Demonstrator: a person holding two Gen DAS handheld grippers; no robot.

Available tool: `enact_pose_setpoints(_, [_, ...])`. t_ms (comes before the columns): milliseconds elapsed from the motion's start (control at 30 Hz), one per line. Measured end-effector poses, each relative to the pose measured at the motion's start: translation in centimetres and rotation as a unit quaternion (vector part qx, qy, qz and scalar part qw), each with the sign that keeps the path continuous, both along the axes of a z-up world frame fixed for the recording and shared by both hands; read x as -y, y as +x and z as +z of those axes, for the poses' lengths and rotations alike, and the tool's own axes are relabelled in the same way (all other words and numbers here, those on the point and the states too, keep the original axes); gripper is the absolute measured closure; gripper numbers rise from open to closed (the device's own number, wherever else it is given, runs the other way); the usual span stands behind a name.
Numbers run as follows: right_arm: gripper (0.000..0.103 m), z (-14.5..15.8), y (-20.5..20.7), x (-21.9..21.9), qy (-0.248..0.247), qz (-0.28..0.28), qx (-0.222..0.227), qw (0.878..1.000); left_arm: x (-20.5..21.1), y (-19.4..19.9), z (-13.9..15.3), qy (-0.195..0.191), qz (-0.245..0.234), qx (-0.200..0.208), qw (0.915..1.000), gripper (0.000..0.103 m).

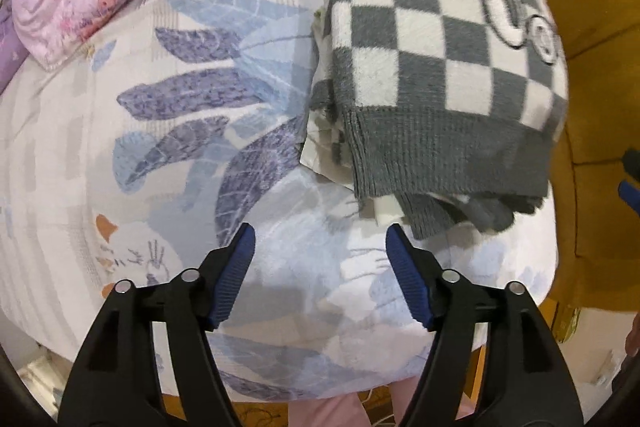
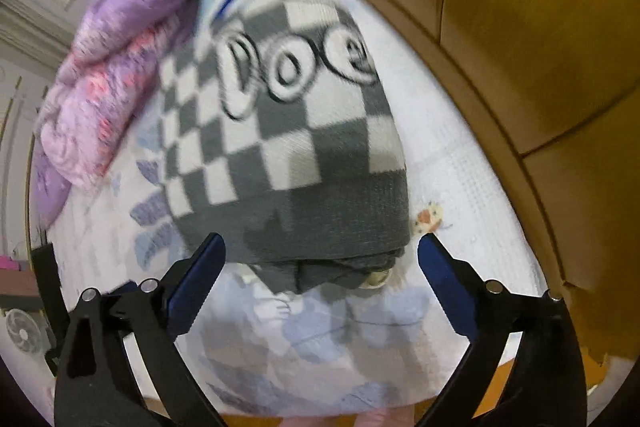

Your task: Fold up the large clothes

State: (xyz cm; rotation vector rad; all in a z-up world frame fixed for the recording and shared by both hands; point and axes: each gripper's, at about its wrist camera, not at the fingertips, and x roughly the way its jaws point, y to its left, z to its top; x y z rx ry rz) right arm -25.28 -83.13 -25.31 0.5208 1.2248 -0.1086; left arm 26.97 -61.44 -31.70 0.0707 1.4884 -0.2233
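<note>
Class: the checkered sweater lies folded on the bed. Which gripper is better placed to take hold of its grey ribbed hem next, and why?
Right. The right gripper has open jaws either side of the checkered sweater's grey hem. The left gripper is open over the bedsheet, with the sweater off to its right.

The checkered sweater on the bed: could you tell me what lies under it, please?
The checkered sweater rests on the leaf-print bedsheet. Its own folded layers peek out below the grey hem; anything further beneath is covered.

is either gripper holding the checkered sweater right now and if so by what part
Nothing is held. The left gripper and right gripper both stand open, short of the folded checkered sweater, which lies on the bed sheet.
</note>
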Motion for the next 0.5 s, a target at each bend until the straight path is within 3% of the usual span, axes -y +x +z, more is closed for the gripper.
enact_pose_setpoints(133, [0.008, 3.8, -3.0, -2.0, -0.023, -0.030, 0.070, 0.997, -1.0, -1.7, 2.9, -0.011, -0.028, 0.032, 0.9990, 0.031])
enact_pose_setpoints(200, [0.008, 5.3, -4.3, -3.0, -0.030, -0.044, 0.090, 0.995, -1.6, -2.6, 4.4, -0.035, -0.039, 0.046, 0.9976, 0.031])
enact_pose_setpoints(267, [0.008, 6.5, -5.7, -4.4, -0.034, -0.052, 0.103, 0.993, -2.2, -3.6, 6.0, -0.040, -0.047, 0.060, 0.9962, 0.022])
enact_pose_setpoints(500, [0.008, 10.8, -9.9, -9.6, -0.069, -0.061, 0.158, 0.983, -4.7, -7.1, 11.7, -0.074, -0.082, 0.119, 0.9868, 0.019])
